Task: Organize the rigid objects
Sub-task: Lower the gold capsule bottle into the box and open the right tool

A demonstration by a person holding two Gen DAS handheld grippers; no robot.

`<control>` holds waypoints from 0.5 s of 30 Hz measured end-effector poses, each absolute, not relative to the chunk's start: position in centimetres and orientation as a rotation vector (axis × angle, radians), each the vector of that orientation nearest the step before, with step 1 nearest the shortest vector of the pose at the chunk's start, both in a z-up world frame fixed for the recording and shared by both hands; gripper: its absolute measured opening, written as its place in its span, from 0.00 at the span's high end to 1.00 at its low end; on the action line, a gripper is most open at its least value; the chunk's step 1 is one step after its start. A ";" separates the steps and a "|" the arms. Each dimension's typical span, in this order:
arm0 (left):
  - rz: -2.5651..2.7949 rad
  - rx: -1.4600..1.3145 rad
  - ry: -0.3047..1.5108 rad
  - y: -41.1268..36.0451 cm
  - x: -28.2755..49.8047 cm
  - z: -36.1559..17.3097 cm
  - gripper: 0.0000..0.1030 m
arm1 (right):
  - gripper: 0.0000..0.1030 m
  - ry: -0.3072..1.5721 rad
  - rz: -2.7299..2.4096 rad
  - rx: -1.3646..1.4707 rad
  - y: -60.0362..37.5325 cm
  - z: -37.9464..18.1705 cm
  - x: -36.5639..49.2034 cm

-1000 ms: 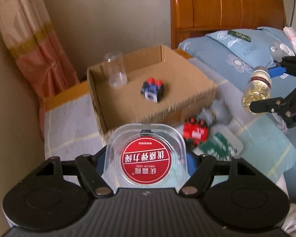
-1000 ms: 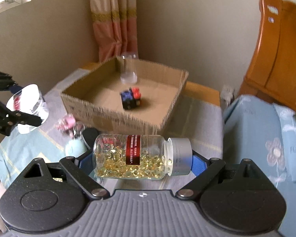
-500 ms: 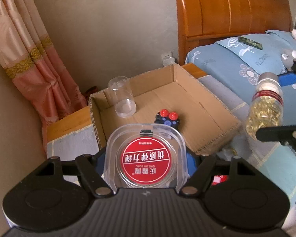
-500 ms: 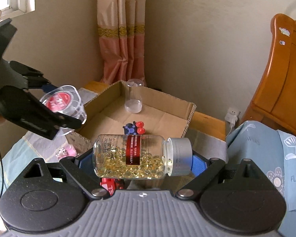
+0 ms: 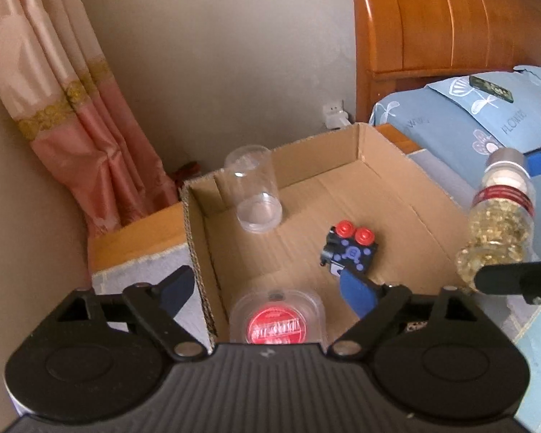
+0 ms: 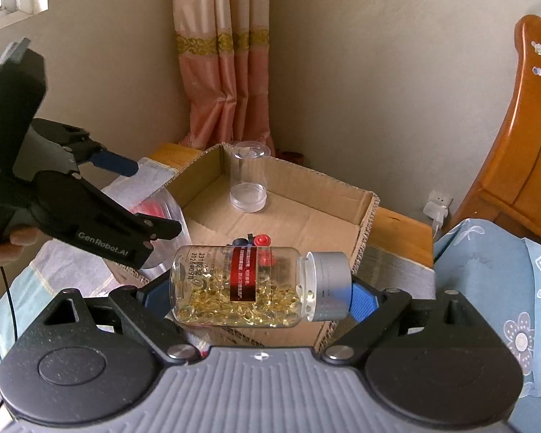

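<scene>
An open cardboard box (image 5: 407, 213) (image 6: 368, 209) stands on the bedside table. In it are an upturned clear cup (image 5: 254, 189) (image 6: 249, 180), a black toy block with red studs (image 5: 350, 250) and a clear tub with a red label (image 5: 276, 319), which lies in the near corner. My left gripper (image 5: 267, 290) (image 6: 155, 198) is open just above that tub, which is free of the blue pads. My right gripper (image 6: 259, 294) is shut on a clear bottle of yellow capsules (image 6: 256, 285) (image 5: 497, 232), held sideways over the box's near right edge.
A pink curtain (image 5: 72, 115) hangs behind the box on the left. A wooden headboard (image 5: 451, 21) and blue floral pillows (image 5: 469, 122) lie to the right. A checked cloth (image 6: 72, 270) covers the table in front of the box.
My left gripper has opened and let go of the red-labelled tub, which has dropped into the box. Both grippers have moved forward over the box, the right one with the bottle.
</scene>
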State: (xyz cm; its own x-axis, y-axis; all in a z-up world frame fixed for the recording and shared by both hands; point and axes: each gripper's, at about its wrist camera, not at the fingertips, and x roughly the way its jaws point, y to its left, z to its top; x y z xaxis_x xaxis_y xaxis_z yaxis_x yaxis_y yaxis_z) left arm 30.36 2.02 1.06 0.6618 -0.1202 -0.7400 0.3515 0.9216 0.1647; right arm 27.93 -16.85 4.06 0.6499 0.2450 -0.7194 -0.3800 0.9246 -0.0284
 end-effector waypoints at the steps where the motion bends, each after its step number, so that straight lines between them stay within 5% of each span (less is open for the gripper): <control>1: -0.268 0.312 0.804 2.1 30.3 1.1 0.15 | 0.07 0.790 0.357 -0.183 -16.7 4.0 28.2; 15: -0.240 0.248 0.711 4.3 25.8 2.5 0.04 | 0.07 0.815 0.288 -0.161 -15.4 3.9 32.7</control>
